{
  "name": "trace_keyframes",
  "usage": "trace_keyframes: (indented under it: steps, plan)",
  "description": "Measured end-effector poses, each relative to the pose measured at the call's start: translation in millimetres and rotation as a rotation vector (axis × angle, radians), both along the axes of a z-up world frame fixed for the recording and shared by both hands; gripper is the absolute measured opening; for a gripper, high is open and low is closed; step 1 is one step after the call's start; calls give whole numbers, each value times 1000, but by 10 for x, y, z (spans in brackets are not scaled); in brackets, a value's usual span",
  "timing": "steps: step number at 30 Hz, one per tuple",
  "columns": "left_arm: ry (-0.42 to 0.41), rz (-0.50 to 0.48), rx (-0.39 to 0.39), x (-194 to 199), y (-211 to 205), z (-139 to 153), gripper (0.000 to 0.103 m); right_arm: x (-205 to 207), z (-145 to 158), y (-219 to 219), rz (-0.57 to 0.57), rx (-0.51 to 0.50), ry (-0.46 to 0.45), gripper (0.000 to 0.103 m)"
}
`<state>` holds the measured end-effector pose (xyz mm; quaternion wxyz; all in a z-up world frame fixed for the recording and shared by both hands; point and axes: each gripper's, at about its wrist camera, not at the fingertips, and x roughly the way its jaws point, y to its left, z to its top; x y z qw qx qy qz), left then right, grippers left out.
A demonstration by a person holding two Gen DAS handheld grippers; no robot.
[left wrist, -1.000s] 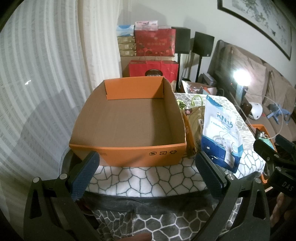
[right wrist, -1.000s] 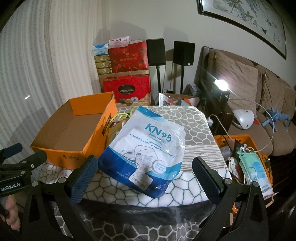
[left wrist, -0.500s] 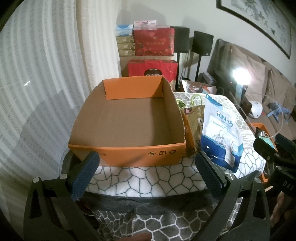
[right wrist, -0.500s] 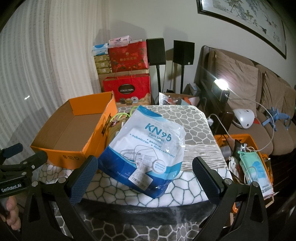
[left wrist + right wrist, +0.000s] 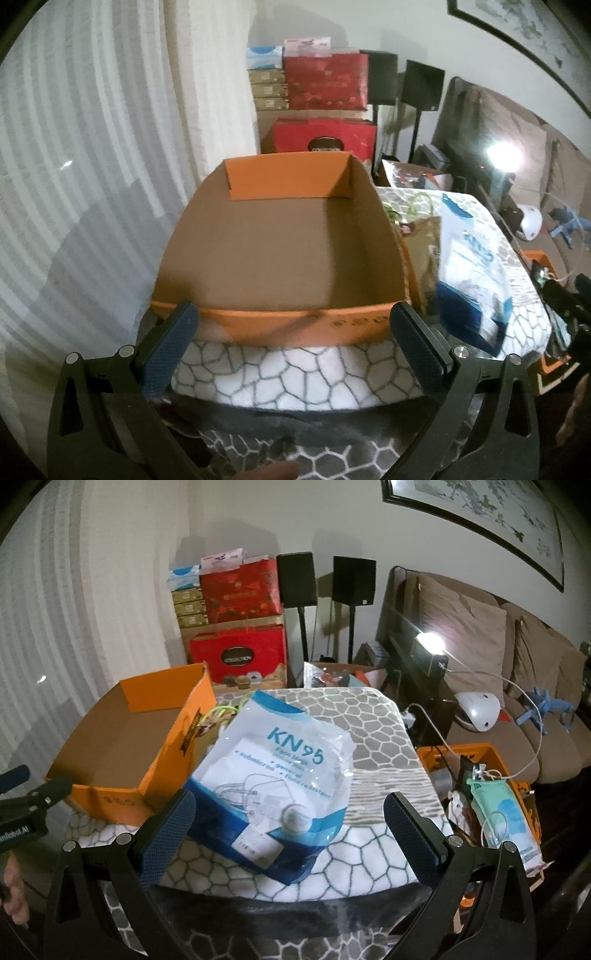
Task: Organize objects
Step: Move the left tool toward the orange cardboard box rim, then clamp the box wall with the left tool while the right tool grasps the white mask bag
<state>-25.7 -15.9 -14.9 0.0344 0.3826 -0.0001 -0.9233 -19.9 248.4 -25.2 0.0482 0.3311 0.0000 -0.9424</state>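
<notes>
While both tools hang wide and empty, I judge the step as picking up the mask pack point(image 5: 273, 786) and dropping it into the orange box point(image 5: 277, 251). My right hand-held gripper point(image 5: 288, 827) has the pack straight ahead, its near edge between the spread fingers; I should close on that blue bottom edge, since the slick film may slip. My left hand-held gripper point(image 5: 295, 339) faces the box's near wall, fingers flanking its corners, box empty. A brown bag point(image 5: 424, 258) stands just right of the box. Everything rests on a bench point(image 5: 369, 720) under a honeycomb blanket; a sofa point(image 5: 480, 635) lies far right, curtains left.
</notes>
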Motion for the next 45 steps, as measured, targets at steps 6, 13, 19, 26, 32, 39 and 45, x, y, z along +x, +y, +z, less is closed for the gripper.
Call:
trace_keyframes:
  steps: [6, 13, 19, 26, 32, 39, 45]
  plan:
    - [18, 53, -21, -162, -179, -22, 103, -156, -52, 148, -38, 5, -12, 103]
    - [38, 94, -8, -371, -463, 2, 103, -331, -145, 316, -79, 14, -33, 103]
    - [38, 134, 25, -537, -777, -14, 103, -491, -239, 468, -114, 15, -58, 103]
    - [-6, 163, 31, -783, -1045, -167, 103, -701, -367, 607, -124, 5, -87, 103]
    - [-90, 158, 62, -1029, -1283, -380, 103, -860, -575, 834, -79, -141, -165, 103]
    - [-165, 133, 113, -1222, -1459, -576, 97, -945, -804, 1003, -26, -316, -241, 102]
    - [-230, 116, 129, -1321, -1528, -747, 74, -1001, -881, 1009, 47, -396, -273, 98]
